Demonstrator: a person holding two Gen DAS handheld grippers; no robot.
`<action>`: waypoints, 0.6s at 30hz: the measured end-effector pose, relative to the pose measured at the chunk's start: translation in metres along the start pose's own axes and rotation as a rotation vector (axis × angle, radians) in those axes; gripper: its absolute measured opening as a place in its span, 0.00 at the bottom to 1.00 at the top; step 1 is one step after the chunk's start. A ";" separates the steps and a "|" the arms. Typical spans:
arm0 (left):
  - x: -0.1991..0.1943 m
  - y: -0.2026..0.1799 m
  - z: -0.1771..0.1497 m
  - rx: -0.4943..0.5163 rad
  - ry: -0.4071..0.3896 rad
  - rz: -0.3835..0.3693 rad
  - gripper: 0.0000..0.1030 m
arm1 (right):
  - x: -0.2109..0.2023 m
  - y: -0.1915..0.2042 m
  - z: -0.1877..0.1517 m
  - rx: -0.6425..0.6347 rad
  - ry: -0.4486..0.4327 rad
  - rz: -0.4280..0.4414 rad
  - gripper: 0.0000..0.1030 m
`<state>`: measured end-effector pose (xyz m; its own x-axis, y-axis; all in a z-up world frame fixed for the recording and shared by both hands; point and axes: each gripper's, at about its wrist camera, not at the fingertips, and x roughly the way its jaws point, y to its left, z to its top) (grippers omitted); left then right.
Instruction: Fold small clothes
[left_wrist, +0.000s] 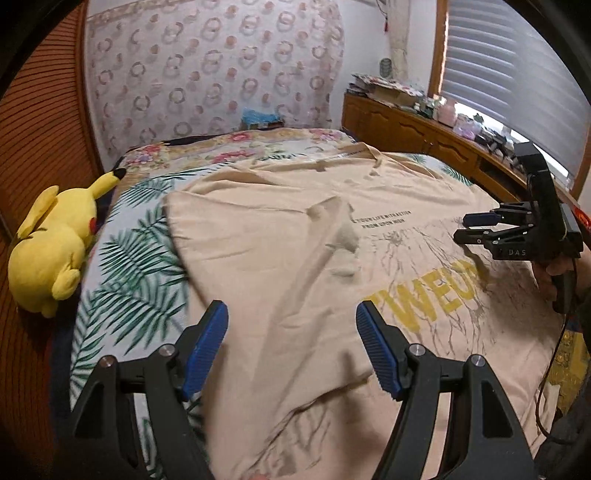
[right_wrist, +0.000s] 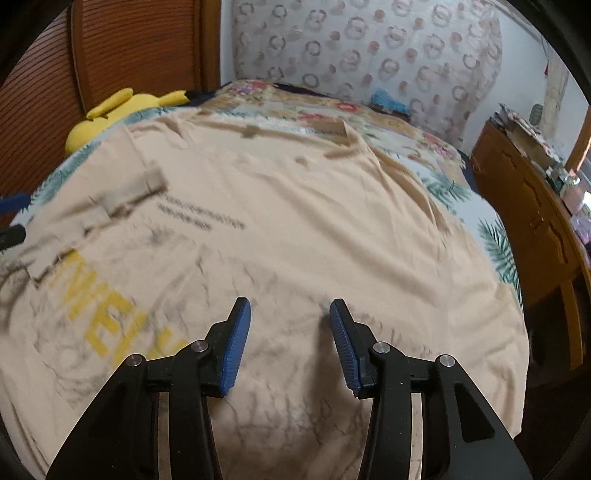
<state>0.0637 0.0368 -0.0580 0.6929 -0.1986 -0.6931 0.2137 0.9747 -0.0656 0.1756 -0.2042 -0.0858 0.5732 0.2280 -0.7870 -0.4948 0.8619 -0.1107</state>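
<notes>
Bed (left_wrist: 129, 229) with a palm-leaf and floral cover takes up most of both views; patterned headboard (left_wrist: 214, 70) at the far end, slatted wood wall (left_wrist: 40, 122) on one side. Wooden dresser (left_wrist: 413, 129) runs under a window with blinds (left_wrist: 517, 62), its top crowded with small clutter I can't make out. Yellow plush toy (left_wrist: 51, 236) lies at the bed's edge against the wood wall. Beige T-shirt (left_wrist: 295, 240) spread flat on the bed, yellow lettering up, one side folded in over the middle. My left gripper (left_wrist: 291, 339) hovers over it, jaws wide, nothing between. My right gripper (right_wrist: 290, 332) is half open over the shirt's print, jaws empty. No containers I can identify.
</notes>
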 end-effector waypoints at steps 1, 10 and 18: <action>0.003 -0.003 0.002 0.007 0.008 -0.005 0.69 | -0.001 -0.002 -0.002 0.005 -0.003 0.004 0.48; 0.031 -0.009 0.009 0.018 0.079 -0.011 0.69 | 0.003 -0.023 -0.011 0.086 -0.031 0.039 0.78; 0.042 -0.010 0.007 0.023 0.120 -0.010 0.73 | -0.003 -0.024 -0.016 0.060 -0.007 0.035 0.81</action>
<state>0.0958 0.0175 -0.0814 0.6040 -0.1930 -0.7733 0.2371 0.9698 -0.0569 0.1751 -0.2324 -0.0899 0.5609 0.2618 -0.7854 -0.4750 0.8787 -0.0464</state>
